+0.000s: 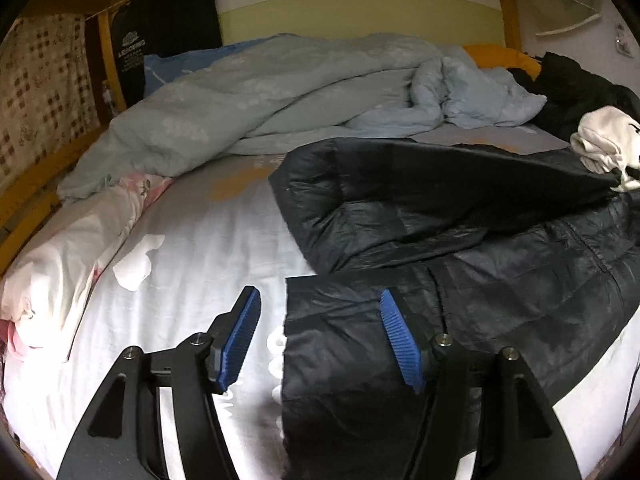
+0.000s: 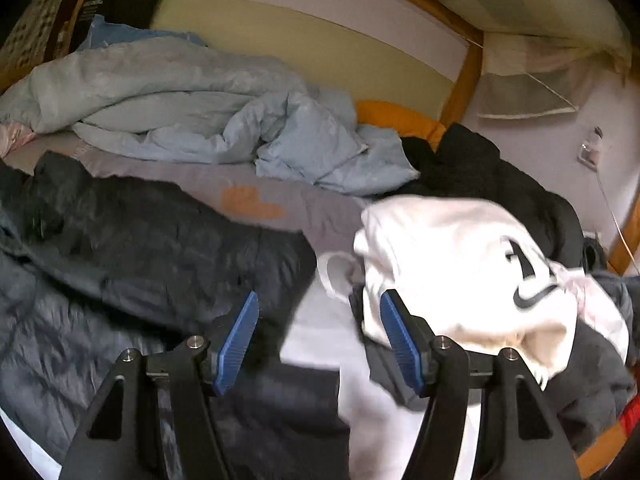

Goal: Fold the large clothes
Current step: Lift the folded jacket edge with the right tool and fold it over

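Observation:
A dark quilted jacket (image 1: pixel 460 240) lies spread on the bed, one sleeve folded across its body. In the left wrist view my left gripper (image 1: pixel 319 294) stands open just above the jacket's near left edge. That edge passes between the blue pads (image 1: pixel 240 340) without being pinched. In the right wrist view the same jacket (image 2: pixel 140 248) fills the left side. My right gripper (image 2: pixel 319 297) is open over the jacket's edge and the white sheet, with nothing gripped. A crumpled white sweatshirt (image 2: pixel 460 272) with a black logo lies right beside its right finger.
A rumpled pale blue duvet (image 1: pixel 260 92) is heaped along the far side of the bed. A pile of dark clothes (image 2: pixel 480 168) and an orange cloth (image 2: pixel 400 120) sit at the far right corner. A pink-white pillow (image 1: pixel 60 248) lies left. A wooden bed frame (image 2: pixel 464 80) borders the mattress.

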